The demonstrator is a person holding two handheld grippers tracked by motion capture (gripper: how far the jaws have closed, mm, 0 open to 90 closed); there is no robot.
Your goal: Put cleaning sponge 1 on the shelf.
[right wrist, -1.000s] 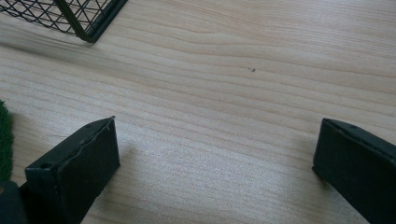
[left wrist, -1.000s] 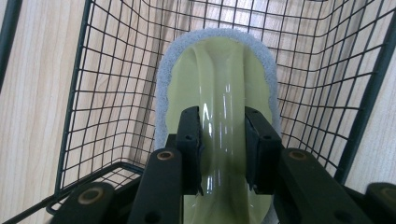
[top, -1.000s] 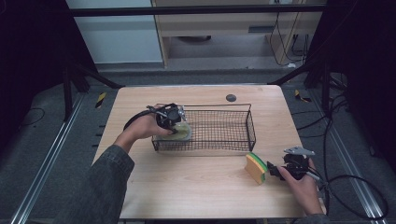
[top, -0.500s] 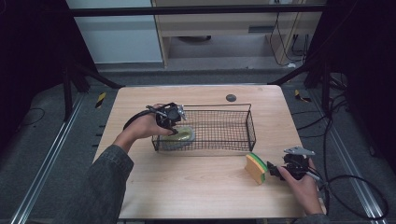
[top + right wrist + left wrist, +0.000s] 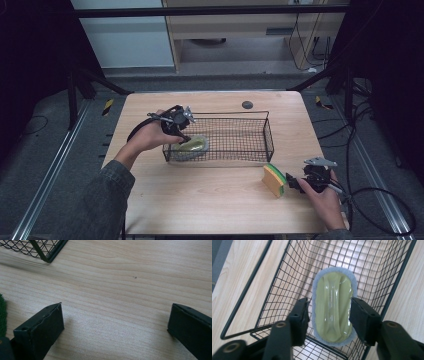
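Observation:
A black wire basket (image 5: 268,135) stands on the wooden table (image 5: 210,200). At its left end lies a yellow-green scrub pad (image 5: 193,145) with a clear handle and a pale blue rim (image 5: 333,307). My left gripper (image 5: 181,131) hangs just above it; its jaws have just been opening and now stand to either side of the pad without pressing it (image 5: 329,301). A yellow sponge with a green face (image 5: 274,179) stands on the table right of centre. My right gripper (image 5: 295,183) rests beside it, jaws wide apart over bare wood (image 5: 117,307).
A small dark round disc (image 5: 247,104) lies on the table behind the basket. The basket's near corner (image 5: 47,250) is ahead of the right gripper. Cables (image 5: 380,200) trail off the table's right side.
The left gripper let go of the scrub pad, which now lies on the basket floor, and the hand lifted slightly. The right hand and the sponge stayed put.

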